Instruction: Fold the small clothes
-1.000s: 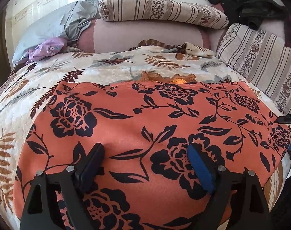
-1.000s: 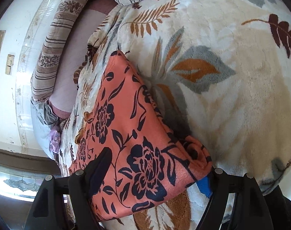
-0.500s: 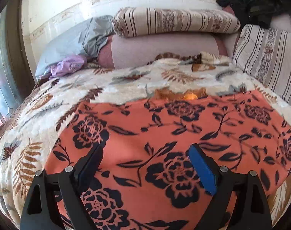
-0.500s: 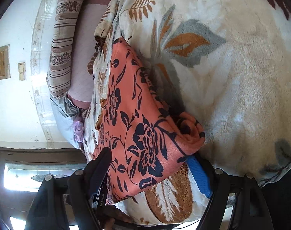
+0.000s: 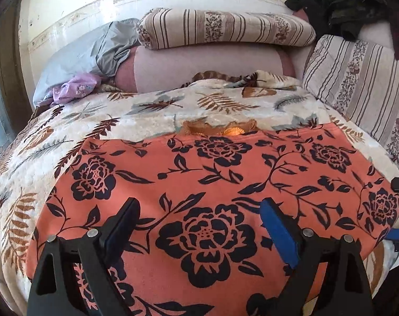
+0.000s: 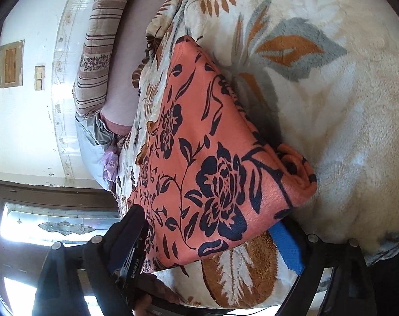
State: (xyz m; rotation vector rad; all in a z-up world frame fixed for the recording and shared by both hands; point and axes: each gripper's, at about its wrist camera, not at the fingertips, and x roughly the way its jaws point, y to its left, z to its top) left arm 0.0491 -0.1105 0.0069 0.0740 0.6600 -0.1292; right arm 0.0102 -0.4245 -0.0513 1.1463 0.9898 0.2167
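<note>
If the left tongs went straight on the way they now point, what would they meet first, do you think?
Most likely the orange garment spread on the blanket; the open left tongs hang just above it, angled down, though depth is uncertain.

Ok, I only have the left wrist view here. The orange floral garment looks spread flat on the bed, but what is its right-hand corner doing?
Observer: In the right wrist view the orange floral garment shows a rolled, bunched corner lying on the leaf-print blanket.
Operator: Is the right gripper clamping it?
Observer: No. The right gripper is opening; the cloth's edge lies between its jaws, and the blue pad stands clear of it.
Operator: Anything near that gripper?
Observer: Part of a hand shows at the bottom edge.
</note>
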